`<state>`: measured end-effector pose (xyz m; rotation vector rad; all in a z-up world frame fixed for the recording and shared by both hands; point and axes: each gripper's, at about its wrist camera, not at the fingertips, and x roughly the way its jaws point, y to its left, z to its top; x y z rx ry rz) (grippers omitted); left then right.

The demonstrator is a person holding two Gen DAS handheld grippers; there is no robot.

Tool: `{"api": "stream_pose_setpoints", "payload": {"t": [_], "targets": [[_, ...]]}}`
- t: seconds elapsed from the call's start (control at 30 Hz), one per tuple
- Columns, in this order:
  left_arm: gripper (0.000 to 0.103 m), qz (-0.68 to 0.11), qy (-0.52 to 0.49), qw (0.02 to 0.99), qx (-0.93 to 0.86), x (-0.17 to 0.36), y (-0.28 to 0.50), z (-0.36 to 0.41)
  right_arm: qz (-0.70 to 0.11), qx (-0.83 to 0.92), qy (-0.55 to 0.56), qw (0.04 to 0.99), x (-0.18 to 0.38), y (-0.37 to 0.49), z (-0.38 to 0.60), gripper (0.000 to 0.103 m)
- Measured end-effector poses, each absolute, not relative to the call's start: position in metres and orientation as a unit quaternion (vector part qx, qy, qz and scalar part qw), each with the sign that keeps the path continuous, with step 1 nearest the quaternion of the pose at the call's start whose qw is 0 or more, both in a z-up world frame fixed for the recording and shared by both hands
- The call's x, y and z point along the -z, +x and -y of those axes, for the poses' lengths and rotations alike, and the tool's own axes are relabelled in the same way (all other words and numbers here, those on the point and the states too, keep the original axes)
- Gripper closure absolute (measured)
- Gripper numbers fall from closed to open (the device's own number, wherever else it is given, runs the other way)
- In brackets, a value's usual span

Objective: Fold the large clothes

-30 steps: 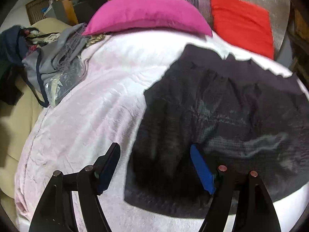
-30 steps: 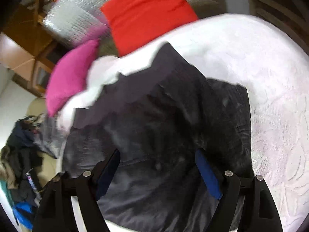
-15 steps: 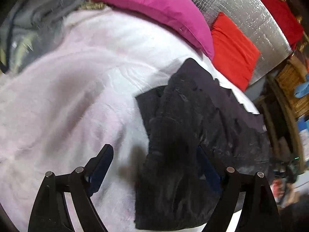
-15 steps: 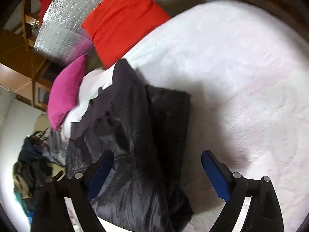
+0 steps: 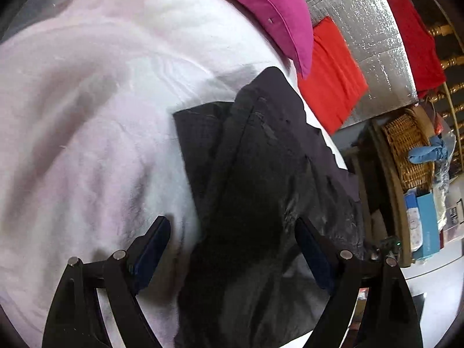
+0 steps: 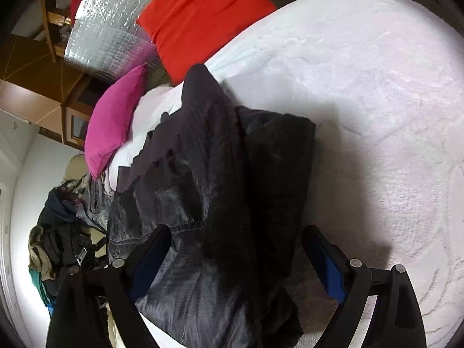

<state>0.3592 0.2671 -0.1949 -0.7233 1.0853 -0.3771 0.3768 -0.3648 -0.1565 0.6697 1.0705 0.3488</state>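
First fold is in, more to go.
Dark garment (image 6: 220,203) lies doubled mid-frame; left gripper (image 5: 232,249) wide, right gripper (image 6: 236,258) closing slightly, both empty.

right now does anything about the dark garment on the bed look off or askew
The dark quilted garment lies bunched on the pale pink fleecy bedspread: one side is folded over unevenly into a raised ridge, and its far edge sticks up in a peak toward the magenta cushion. Nothing looks spilled or damaged.
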Motion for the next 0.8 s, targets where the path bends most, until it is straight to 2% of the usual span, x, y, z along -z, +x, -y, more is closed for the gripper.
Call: {"api": "stream_pose_setpoints", "payload": {"t": [0.07,0.13,0.17,0.27,0.33,0.37,0.4,0.43,0.5,0.8], "targets": [[0.017,-0.501,-0.348,0.771,0.180,0.198,0.367,-0.265,-0.503,-0.166,0.300,0.793,0.158,0.378,0.360,0.020],[0.017,-0.501,-0.359,0.766,0.181,0.200,0.374,-0.266,-0.507,-0.164,0.299,0.792,0.161,0.381,0.360,0.021],[0.020,-0.503,-0.361,0.765,0.178,0.201,0.377,-0.267,-0.506,-0.164,0.301,0.791,0.162,0.382,0.361,0.021],[0.057,-0.518,-0.374,0.750,0.173,0.209,0.386,-0.266,-0.512,-0.157,0.296,0.791,0.163,0.386,0.361,0.037],[0.065,-0.518,-0.363,0.755,0.175,0.209,0.387,-0.261,-0.519,-0.157,0.288,0.789,0.163,0.389,0.358,0.051],[0.070,-0.517,-0.356,0.758,0.176,0.207,0.386,-0.259,-0.523,-0.159,0.281,0.789,0.161,0.390,0.357,0.054],[0.078,-0.515,-0.354,0.760,0.179,0.205,0.385,-0.257,-0.526,-0.161,0.271,0.790,0.158,0.391,0.354,0.063],[0.080,-0.513,-0.351,0.762,0.180,0.202,0.386,-0.254,-0.525,-0.161,0.265,0.793,0.155,0.391,0.353,0.074],[0.085,-0.511,-0.323,0.777,0.173,0.194,0.386,-0.247,-0.522,-0.160,0.243,0.802,0.144,0.391,0.347,0.083],[0.089,-0.481,-0.265,0.818,0.172,0.149,0.379,-0.238,-0.502,-0.156,0.205,0.826,0.111,0.385,0.339,0.090]]}}
